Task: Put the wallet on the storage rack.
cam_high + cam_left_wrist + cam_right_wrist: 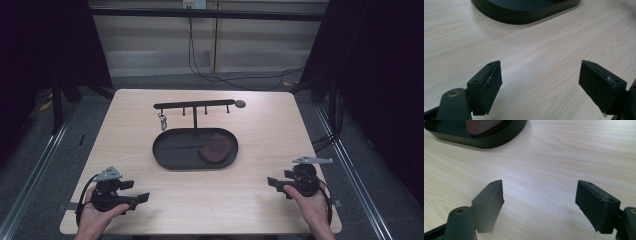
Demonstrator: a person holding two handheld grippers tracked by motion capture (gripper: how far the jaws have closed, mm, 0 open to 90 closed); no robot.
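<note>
Right now the left gripper [142,197] is resting near the front left corner of the pale wooden table [260,130], its jaws standing wide apart with nothing between them. Opposite it, the right gripper [272,182] is sitting near the front right corner, jaws likewise spread and empty. Both are lying well apart from the black oval metal tray [172,160] at the table's middle. Inside that tray, toward its right end, a brown leather wallet [216,148] is lying flat. Behind the tray a black T-shaped hook stand [195,106] is rising, with a small metal key ring [162,120] hanging from its left hook.
</note>
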